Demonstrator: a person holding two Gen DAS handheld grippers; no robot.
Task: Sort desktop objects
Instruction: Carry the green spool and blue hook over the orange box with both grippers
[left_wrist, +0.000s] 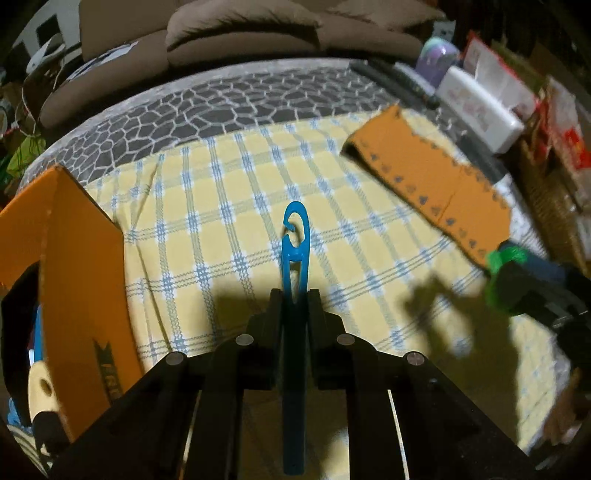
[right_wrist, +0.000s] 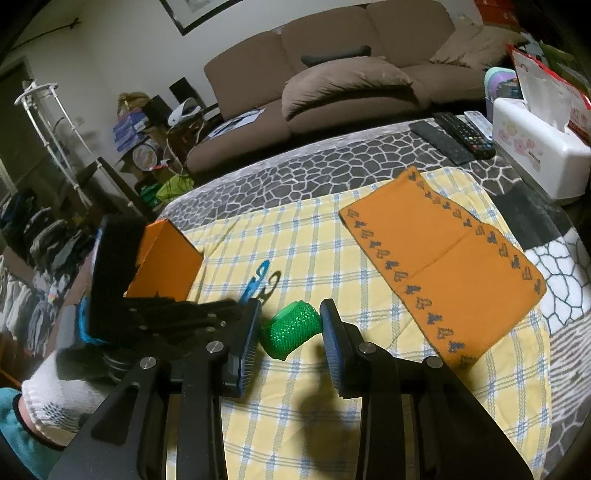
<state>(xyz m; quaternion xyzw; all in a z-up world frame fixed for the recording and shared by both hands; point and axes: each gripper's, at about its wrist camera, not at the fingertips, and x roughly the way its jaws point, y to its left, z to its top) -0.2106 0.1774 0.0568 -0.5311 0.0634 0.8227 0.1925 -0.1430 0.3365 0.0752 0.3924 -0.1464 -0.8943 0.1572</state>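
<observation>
The blue plastic hook (left_wrist: 294, 254) is pinched between the jaws of the left gripper (left_wrist: 294, 295), its long shank running back between them toward the camera and its curled end sticking out ahead of the tips, lifted above the yellow checked cloth (left_wrist: 229, 206). The jaws are pressed close on its thin shank.

In the right wrist view the same hook (right_wrist: 256, 282) shows just beyond the tip of the right gripper's left-hand jaw, with its shadow beside it on the cloth.

The green ribbed roll (right_wrist: 290, 328) sits between the jaws of the right gripper (right_wrist: 291, 314). It touches the left-hand blue pad (right_wrist: 246, 343); whether the right-hand pad presses on it I cannot tell, so the grip is unclear. The jaws stand partly spread, about as wide as the roll.

To the left of the left gripper's jaws stands an open orange box (left_wrist: 85, 277), with a few things inside that are too dark to make out. Ahead and to the right of both pairs of jaws an orange mat (right_wrist: 443, 266) with a border of small dark figures lies flat on the cloth.

Farther ahead, on the grey stone-patterned surface (right_wrist: 332, 166), lie dark remote controls (right_wrist: 454, 136) and a white tissue box (right_wrist: 543, 155). Behind them is a brown sofa (right_wrist: 332, 74). A white-gloved hand (right_wrist: 59, 395) holds the left gripper at the lower left.
</observation>
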